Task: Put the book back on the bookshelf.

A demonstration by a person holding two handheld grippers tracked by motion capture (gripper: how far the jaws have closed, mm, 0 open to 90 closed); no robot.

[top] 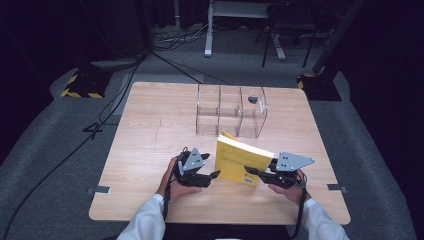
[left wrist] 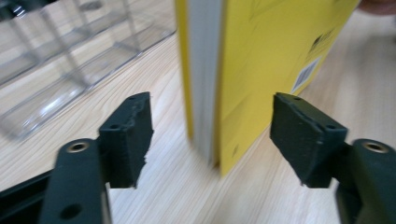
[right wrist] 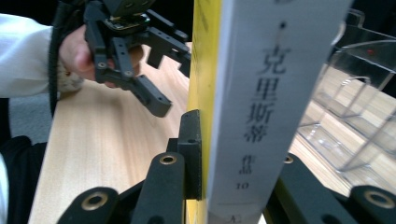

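In the high view, a yellow book (top: 241, 161) stands upright on the wooden surface (top: 150, 130), just in front of a clear plastic organizer (top: 231, 111). The right gripper (top: 256, 172) clamps it at the spine side.

In the left gripper view, the left gripper (left wrist: 212, 135) has its jaws wide open on both sides of the book's page edge, not touching it.

In the right gripper view, the jaws press the book's spine (right wrist: 266, 107) firmly.

I judge the step is carrying the book into the organizer; next, the right hand must lift it and line it up with a compartment.
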